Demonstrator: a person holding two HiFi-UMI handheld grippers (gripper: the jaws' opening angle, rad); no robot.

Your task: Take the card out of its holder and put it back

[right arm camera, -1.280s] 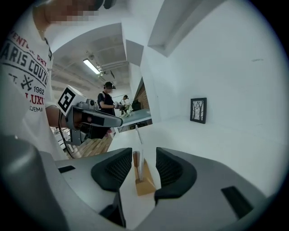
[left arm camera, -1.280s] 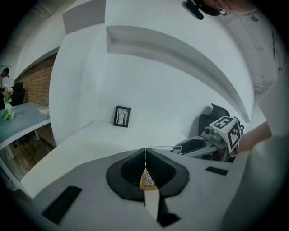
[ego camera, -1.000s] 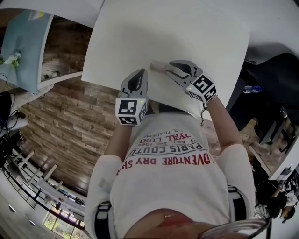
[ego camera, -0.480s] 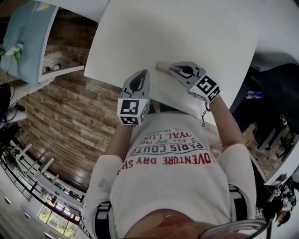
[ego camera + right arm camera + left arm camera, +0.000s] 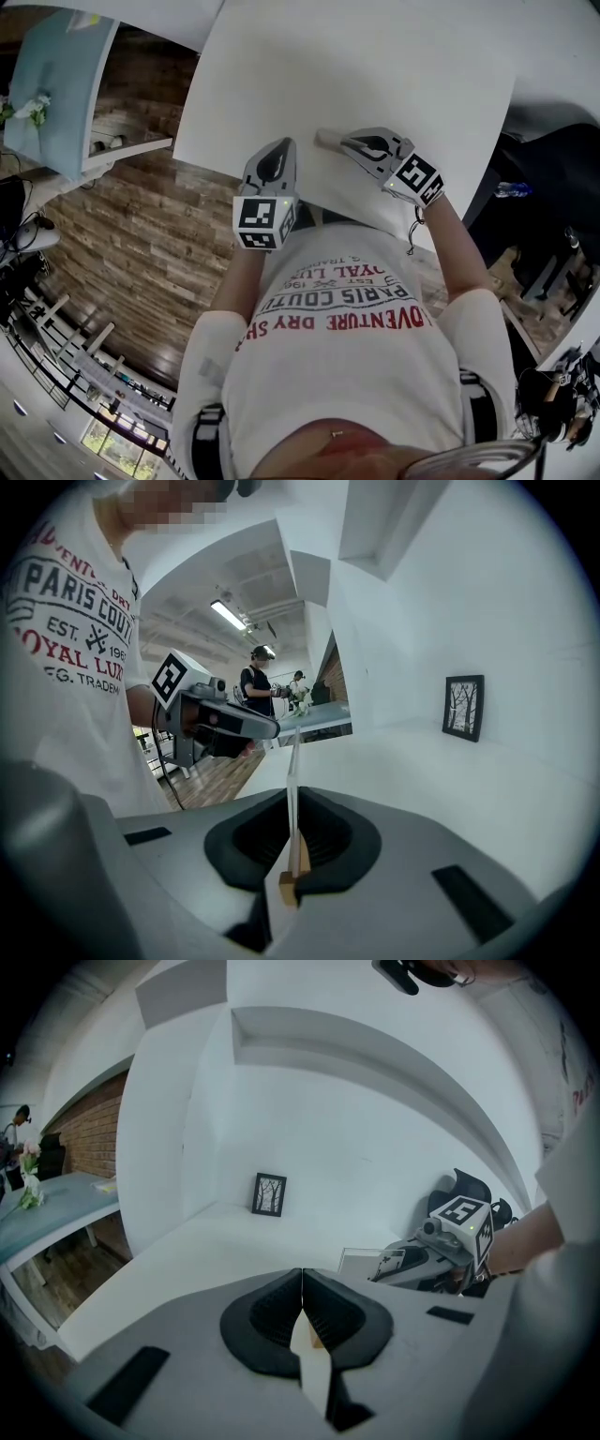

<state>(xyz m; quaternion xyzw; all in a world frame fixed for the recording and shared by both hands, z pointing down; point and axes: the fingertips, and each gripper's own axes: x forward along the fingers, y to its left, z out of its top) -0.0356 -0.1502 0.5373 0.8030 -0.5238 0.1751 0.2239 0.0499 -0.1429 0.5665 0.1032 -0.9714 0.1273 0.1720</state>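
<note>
A thin pale card (image 5: 325, 141) sticks out leftward from my right gripper (image 5: 343, 143), just above the white table (image 5: 375, 66). In the right gripper view the card (image 5: 292, 761) stands edge-on between the jaws of the right gripper (image 5: 292, 803), which are closing and meet it on both sides. From the left gripper view the card (image 5: 361, 1262) looks partly clear with a dark print at one end; I cannot tell card from holder. My left gripper (image 5: 284, 146) hovers at the table's near edge, a little left of the card, its jaws (image 5: 302, 1283) shut with nothing held.
A small black-framed picture (image 5: 269, 1193) leans against the white wall at the table's back. Wooden floor (image 5: 141, 225) lies left of the table, with a light blue table (image 5: 52, 84) beyond. Two people (image 5: 258, 682) stand far off in the right gripper view.
The right gripper's jaws have come together on the card. Both grippers stay almost where they were over the table's near edge.
</note>
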